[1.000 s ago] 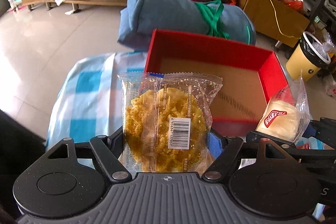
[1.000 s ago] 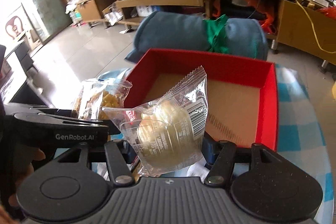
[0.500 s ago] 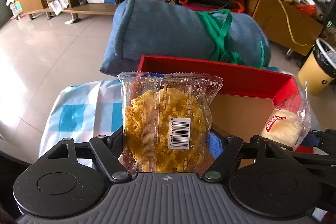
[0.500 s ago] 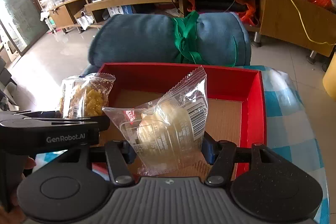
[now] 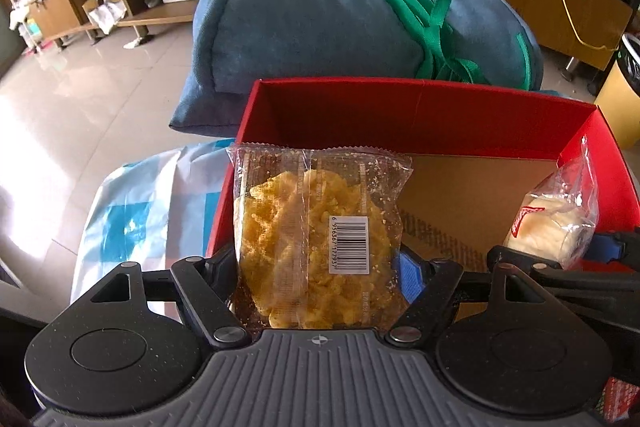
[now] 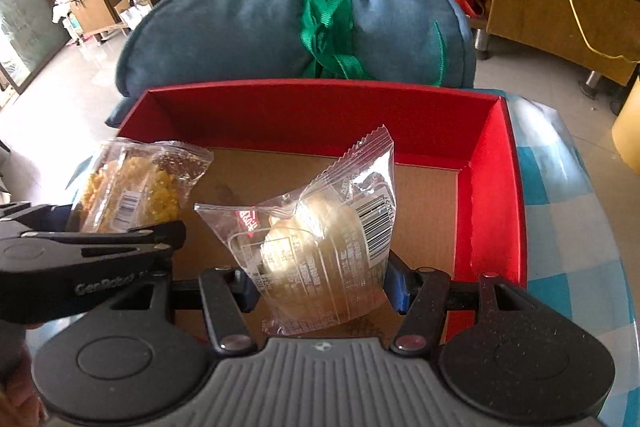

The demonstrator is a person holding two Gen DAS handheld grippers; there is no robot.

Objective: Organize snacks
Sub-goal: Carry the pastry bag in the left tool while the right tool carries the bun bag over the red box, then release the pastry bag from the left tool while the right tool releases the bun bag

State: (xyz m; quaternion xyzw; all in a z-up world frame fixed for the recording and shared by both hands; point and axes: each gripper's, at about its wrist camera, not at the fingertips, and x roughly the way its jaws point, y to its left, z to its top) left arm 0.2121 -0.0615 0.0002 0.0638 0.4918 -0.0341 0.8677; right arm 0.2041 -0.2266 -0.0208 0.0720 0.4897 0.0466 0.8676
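Red cardboard box (image 6: 492,187) w/ a brown floor sits open in front of us, and we use it as our marker for everything. We hold two snacks, one per tool.

Our left gripper (image 5: 316,267) is partly open and pinches a clear plastic pack of crunchy yellow noodle snack (image 5: 316,247). The pack stands up tall, long side pointing away from us. It hangs over the box's near left corner, so part of it is above the brown floor and part is above the left wall. Not touching the floor, we think.

Our right gripper (image 6: 320,287) is closed more and squeezes a clear plastic pack w/ a round pale bun (image 6: 320,247) inside. That pack tilts, its top corner leaning toward the box's right wall. It is well inside the box, above the middle of the floor, so the right hand looks nearer to a good drop spot.

Both tools point down and forward into the box, side by side, left one close by the right one. Nothing lies in the box that we can see.

Behind the box's far wall lies a blue rolled blanket tied w/ a green strap (image 6: 280,27). Under the box is a blue-and-white check cloth (image 6: 560,227).

Next, prob. lower and let go.
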